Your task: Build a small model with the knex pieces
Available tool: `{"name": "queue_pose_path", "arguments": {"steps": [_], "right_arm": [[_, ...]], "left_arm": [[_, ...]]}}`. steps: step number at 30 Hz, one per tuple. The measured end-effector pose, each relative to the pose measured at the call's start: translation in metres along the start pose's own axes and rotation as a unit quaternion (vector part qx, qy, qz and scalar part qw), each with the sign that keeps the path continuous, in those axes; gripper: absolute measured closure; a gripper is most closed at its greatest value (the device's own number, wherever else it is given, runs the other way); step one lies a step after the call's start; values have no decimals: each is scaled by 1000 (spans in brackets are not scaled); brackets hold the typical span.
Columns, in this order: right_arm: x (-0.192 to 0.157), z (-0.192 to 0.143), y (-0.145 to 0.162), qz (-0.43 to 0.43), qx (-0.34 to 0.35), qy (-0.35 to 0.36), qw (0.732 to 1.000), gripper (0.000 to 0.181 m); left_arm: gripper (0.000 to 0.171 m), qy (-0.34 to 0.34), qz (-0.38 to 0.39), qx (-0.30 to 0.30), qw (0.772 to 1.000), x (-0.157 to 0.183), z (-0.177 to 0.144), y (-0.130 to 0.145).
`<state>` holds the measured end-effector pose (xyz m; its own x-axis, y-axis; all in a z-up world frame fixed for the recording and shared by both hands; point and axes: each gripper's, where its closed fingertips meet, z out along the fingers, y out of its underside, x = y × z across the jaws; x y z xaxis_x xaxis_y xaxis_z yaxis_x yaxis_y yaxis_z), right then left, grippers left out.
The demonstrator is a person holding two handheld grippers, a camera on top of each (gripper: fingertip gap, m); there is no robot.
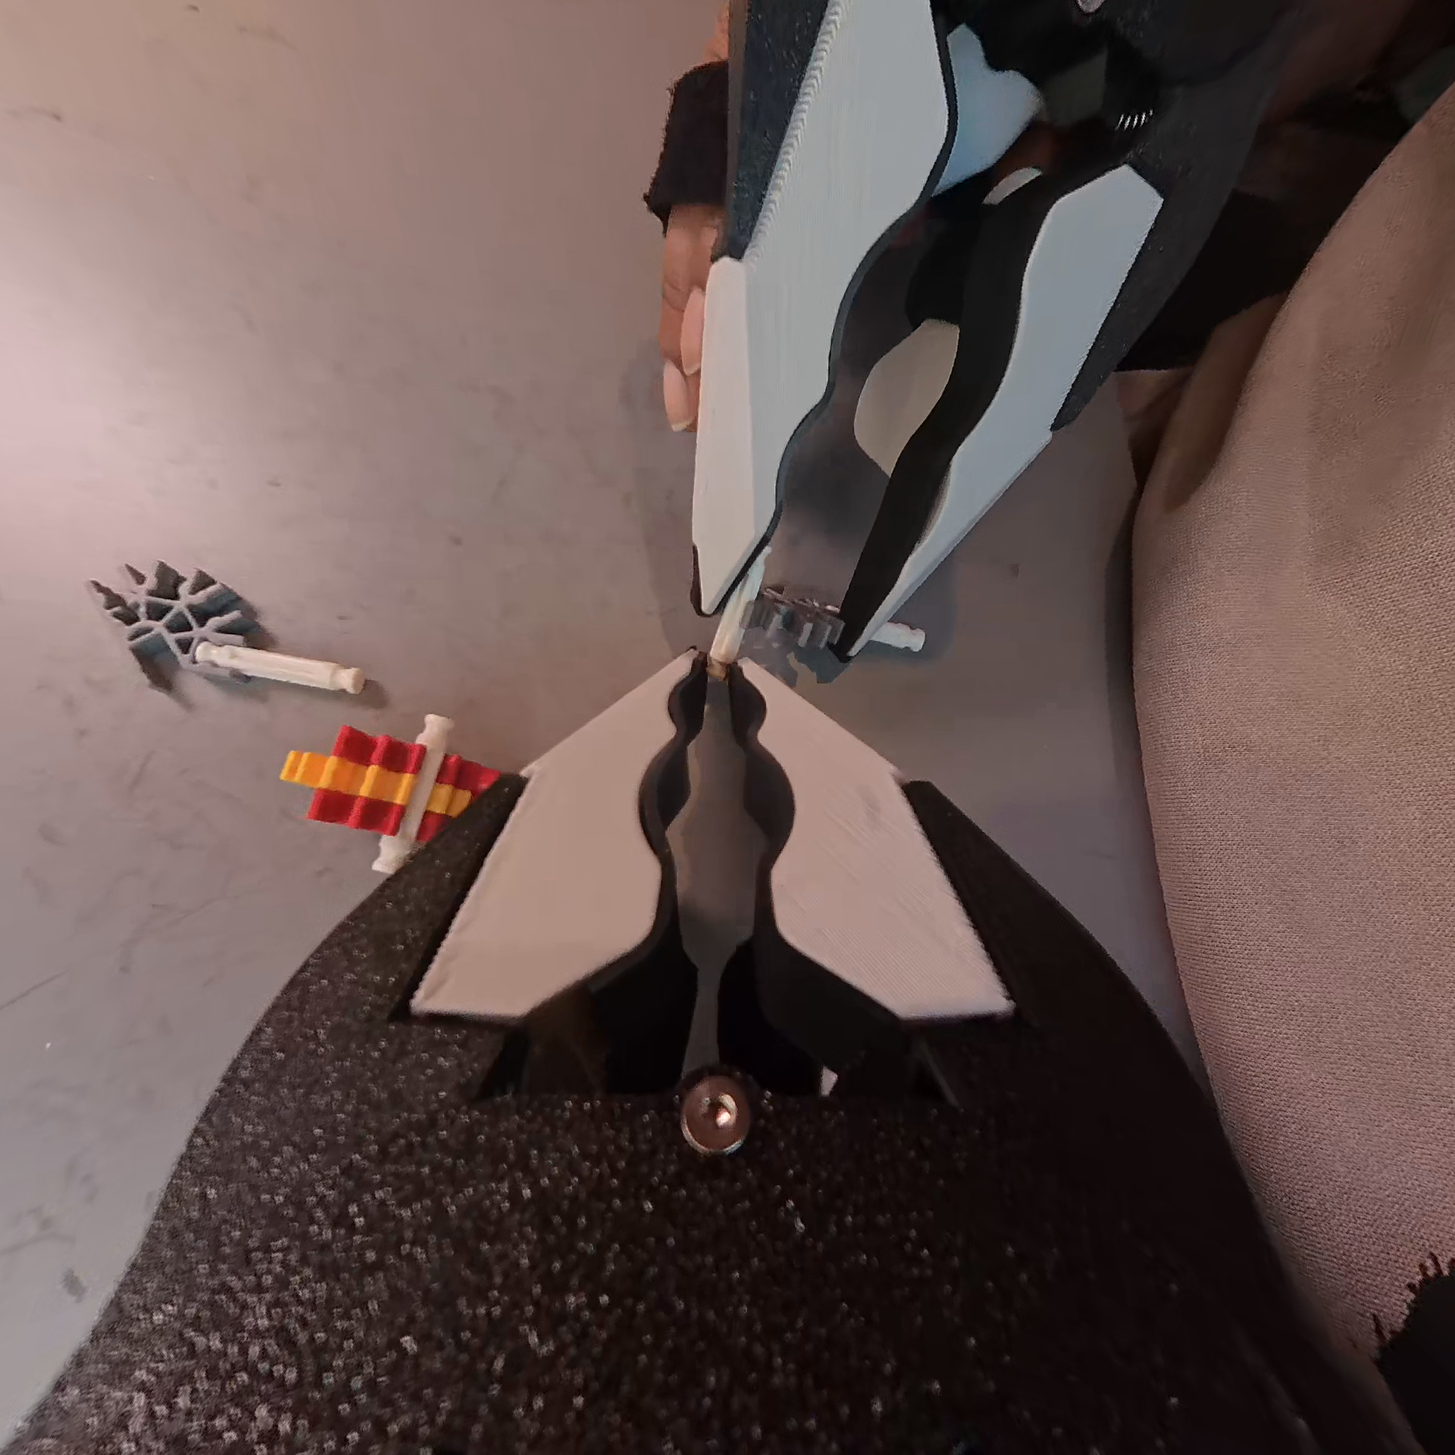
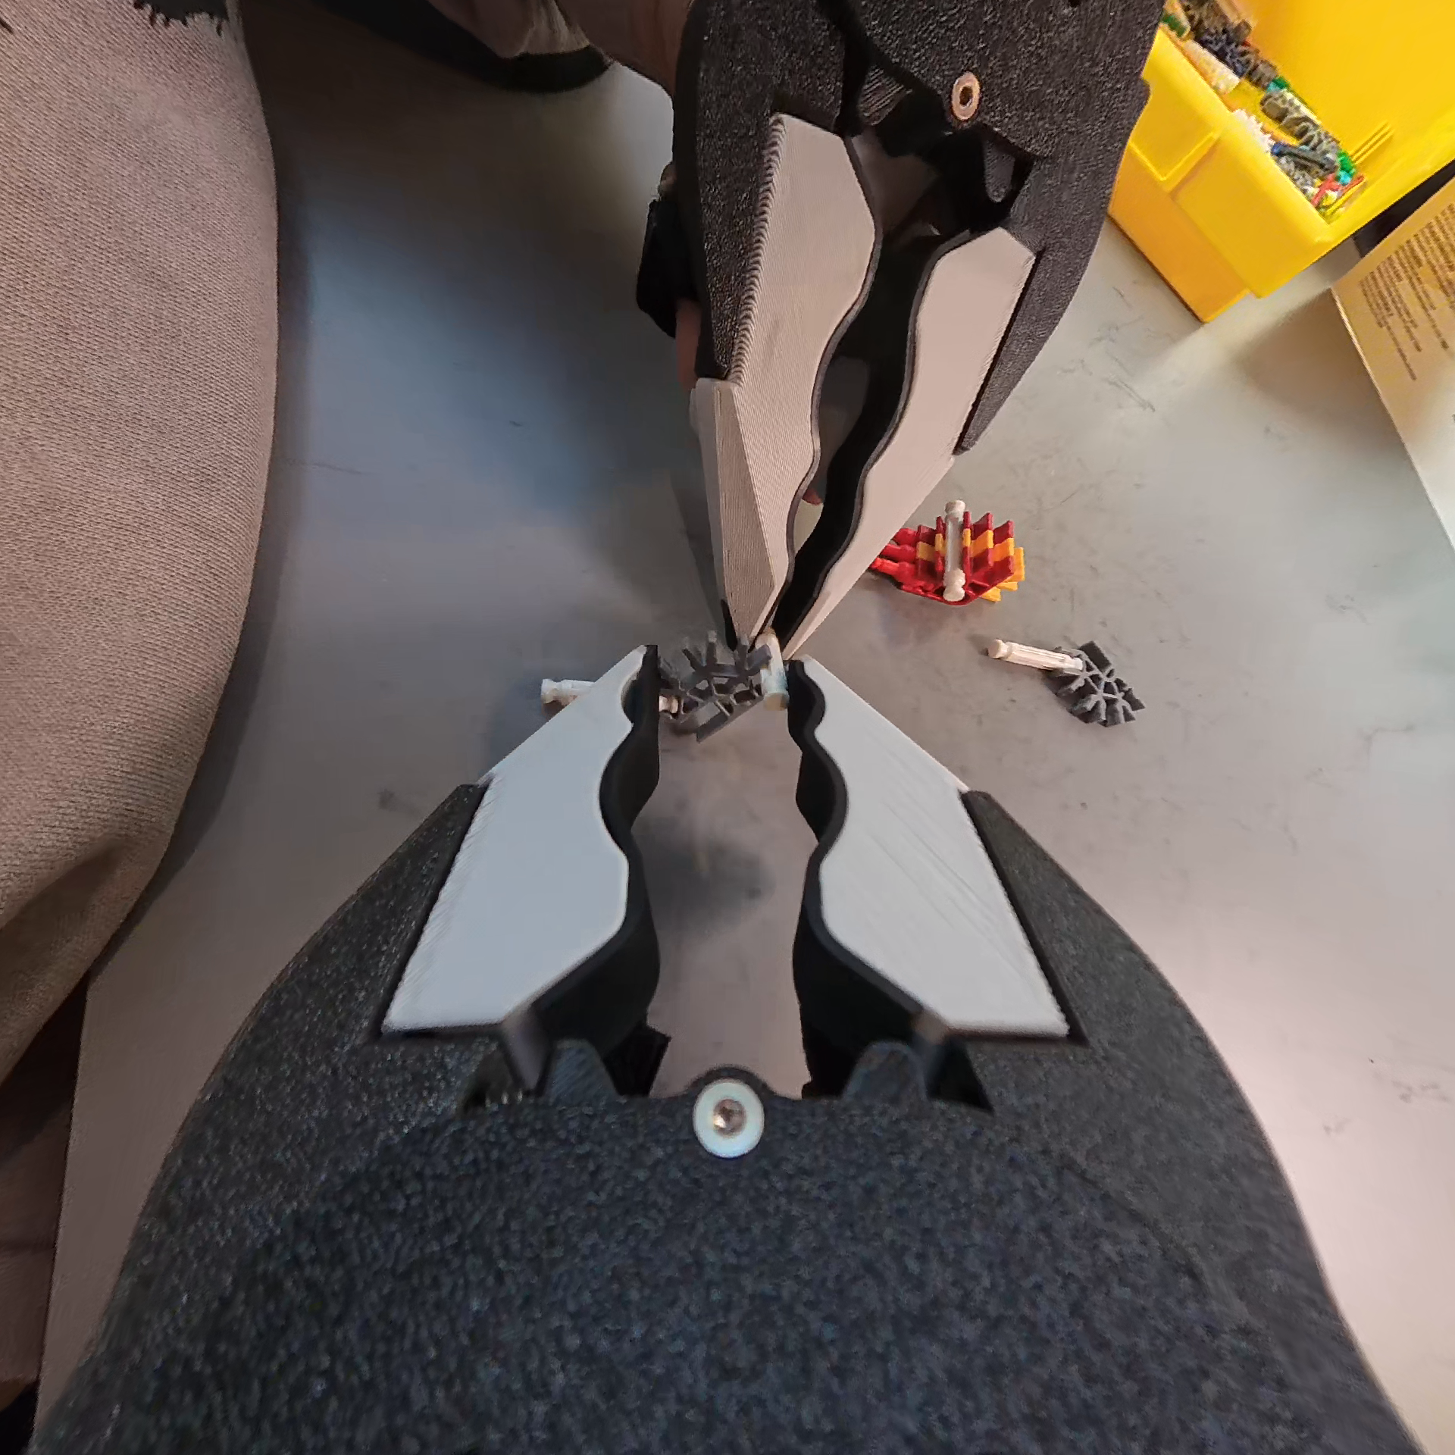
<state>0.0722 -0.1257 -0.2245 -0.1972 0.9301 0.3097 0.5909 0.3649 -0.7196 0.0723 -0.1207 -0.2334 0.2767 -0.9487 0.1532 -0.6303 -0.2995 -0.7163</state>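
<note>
My left gripper (image 1: 716,669) is shut on the end of a short white rod (image 1: 728,634). The rod's other end meets a grey snowflake-shaped connector (image 1: 795,618). My right gripper (image 2: 723,665) is shut on that grey connector (image 2: 716,685), just above the grey table. A second white rod (image 2: 563,691) sticks out of the connector's far side past the right gripper's finger. In the right wrist view the left gripper (image 2: 768,630) comes down from above, pinching the first rod (image 2: 775,669). In the left wrist view the right gripper (image 1: 775,630) comes in from the top.
Another grey connector with a white rod (image 1: 236,646) (image 2: 1094,681) lies on the table. A red and yellow connector stack with a white rod (image 1: 378,779) (image 2: 953,559) lies beside it. A yellow parts bin (image 2: 1228,197) and a printed sheet (image 2: 1409,315) are farther off. Beige fabric (image 2: 118,472) borders the table. Both grippers' tips are close together, under 4 cm apart.
</note>
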Motion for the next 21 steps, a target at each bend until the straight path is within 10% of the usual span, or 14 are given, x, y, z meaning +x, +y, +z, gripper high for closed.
{"name": "queue_pose_path", "arguments": {"steps": [21], "right_arm": [[11,-4,0,-37,36,-37,998,151]], "left_arm": [[165,5,-38,42,998,-8,-4,-8]]}}
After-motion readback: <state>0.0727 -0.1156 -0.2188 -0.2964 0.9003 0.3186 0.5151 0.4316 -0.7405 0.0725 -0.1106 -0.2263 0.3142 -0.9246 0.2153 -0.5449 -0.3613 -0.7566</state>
